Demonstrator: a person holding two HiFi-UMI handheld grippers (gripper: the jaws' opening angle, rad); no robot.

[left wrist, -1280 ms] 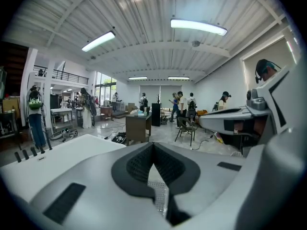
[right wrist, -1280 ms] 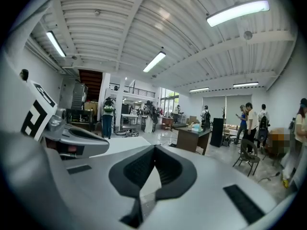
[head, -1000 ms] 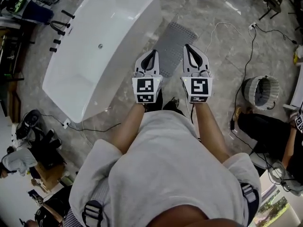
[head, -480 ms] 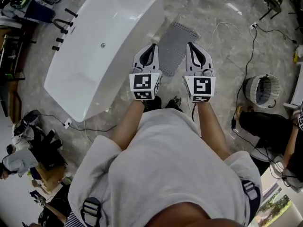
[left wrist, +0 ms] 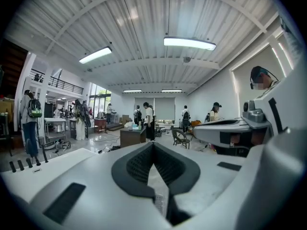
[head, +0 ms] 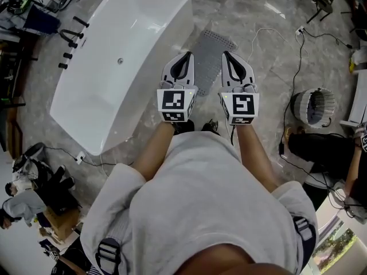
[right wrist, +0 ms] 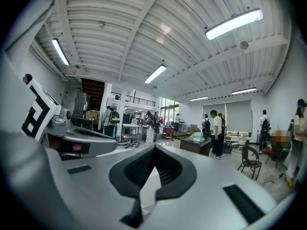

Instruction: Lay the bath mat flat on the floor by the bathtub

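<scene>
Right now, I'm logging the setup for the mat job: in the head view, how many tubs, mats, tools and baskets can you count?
Tub: 1
Mat: 1
Tools: 2, left tool and right tool
Basket: 1
Total: 5

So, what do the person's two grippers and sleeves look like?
Both the left gripper and the right gripper have pale grey, pointed plastic shells lined with black ribbed pads. Each carries a cube with black-and-white square markers. The person wears a light grey short-sleeved T-shirt.
</scene>
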